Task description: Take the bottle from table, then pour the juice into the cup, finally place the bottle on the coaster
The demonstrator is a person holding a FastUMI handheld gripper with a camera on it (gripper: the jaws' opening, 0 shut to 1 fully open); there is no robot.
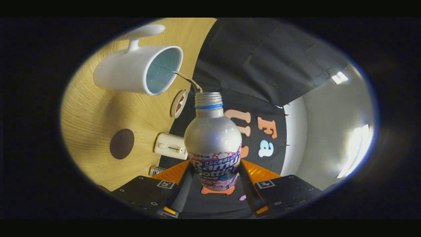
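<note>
Pouring step: jaws clamped on the bottle (213, 144), juice (187, 79) streaming into the cup (138, 69) at upper left; next, righting it for the coaster (122, 144)

Staged recording booth, not a home. Black cloth wall (263, 59) upper centre, wood-grain worktop (95, 115) left. Ceiling lights (339, 77) right.
</note>
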